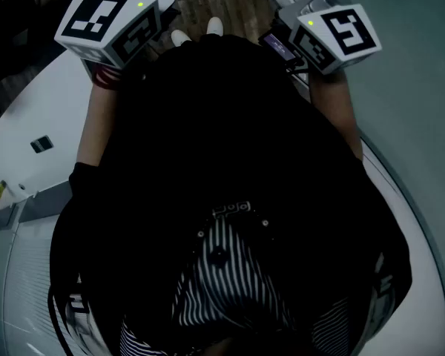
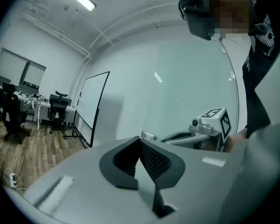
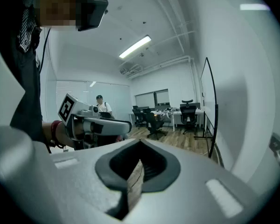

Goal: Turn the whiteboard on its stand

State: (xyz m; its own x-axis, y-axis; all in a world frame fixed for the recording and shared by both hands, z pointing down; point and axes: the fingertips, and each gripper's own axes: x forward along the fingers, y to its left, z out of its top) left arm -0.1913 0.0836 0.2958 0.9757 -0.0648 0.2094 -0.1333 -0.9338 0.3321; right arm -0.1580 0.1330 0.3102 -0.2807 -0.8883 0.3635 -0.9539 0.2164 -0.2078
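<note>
Standing upright on its stand on the wood floor, the whiteboard lies ahead and well apart from both tools. It sits left of the left tool's line and right of the right tool's. Both tools are clenched on nothing. The right tool looks slightly nearer and faces the board almost edge-on.

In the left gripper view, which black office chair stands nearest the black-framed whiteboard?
The black office chair immediately left of the black-framed whiteboard; the other chair stands far left.
</note>
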